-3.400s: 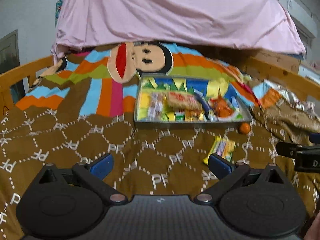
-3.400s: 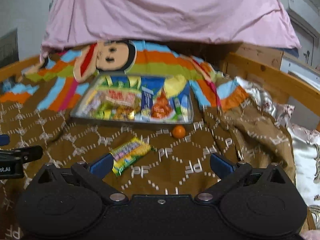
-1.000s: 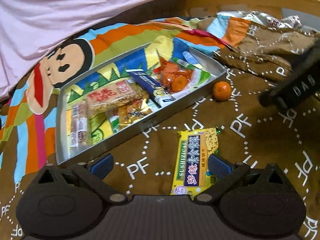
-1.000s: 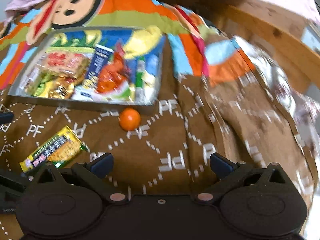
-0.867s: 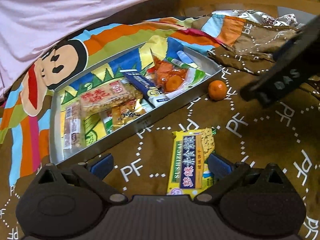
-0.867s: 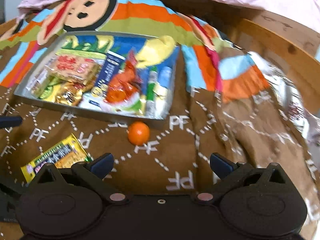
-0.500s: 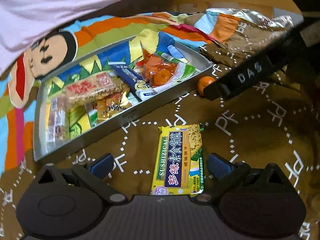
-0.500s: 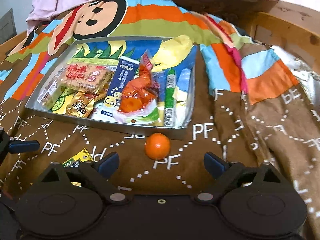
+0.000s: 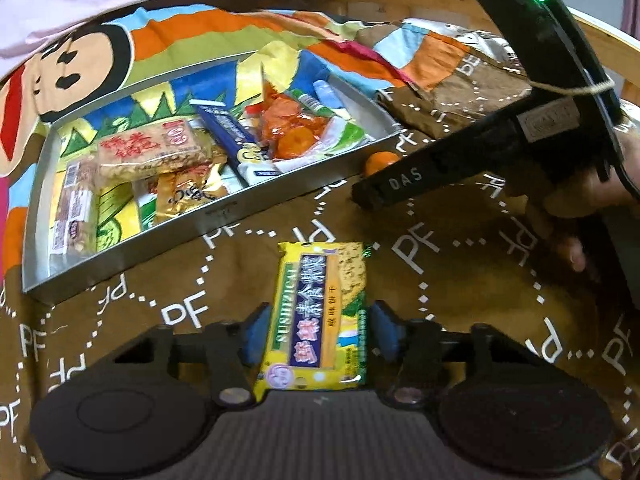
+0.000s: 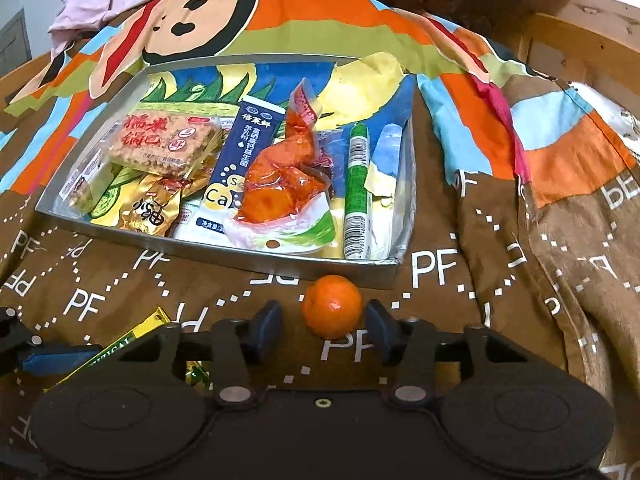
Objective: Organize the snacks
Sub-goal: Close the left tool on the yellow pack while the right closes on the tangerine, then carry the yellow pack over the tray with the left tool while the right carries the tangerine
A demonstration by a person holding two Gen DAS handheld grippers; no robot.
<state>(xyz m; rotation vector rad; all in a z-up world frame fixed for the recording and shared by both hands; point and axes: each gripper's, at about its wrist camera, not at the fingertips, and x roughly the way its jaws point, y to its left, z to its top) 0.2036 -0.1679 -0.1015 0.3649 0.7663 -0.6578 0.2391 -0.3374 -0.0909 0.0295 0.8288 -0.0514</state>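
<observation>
A yellow biscuit packet (image 9: 320, 312) lies flat on the brown blanket between the blue pads (image 9: 256, 336) of my left gripper (image 9: 319, 334); the jaws are closing and both pads touch its long edges. A mandarin (image 10: 332, 306) sits just in front of the metal tray (image 10: 280, 264), between the fingers of my right gripper (image 10: 322, 328). Those jaws are closing too, with a gap still showing on the mandarin's left side. In the left wrist view the right gripper's black finger (image 9: 400, 188) partly hides the mandarin (image 9: 380, 160). The packet's corner (image 10: 120, 344) shows at the lower left.
The tray (image 9: 240, 208) holds several snacks: a rice cracker pack (image 10: 160, 144), a blue milk-powder sachet (image 10: 240, 160), an orange meat pouch (image 10: 280, 184), a green stick (image 10: 356, 192). A wooden bed rail (image 10: 580, 28) runs behind. A person's hand (image 9: 580, 200) holds the right gripper.
Both pairs of jaws have narrowed from wide open. The right gripper came forward and down until the mandarin stood between its fingers. The left gripper turned and closed in on the packet.
</observation>
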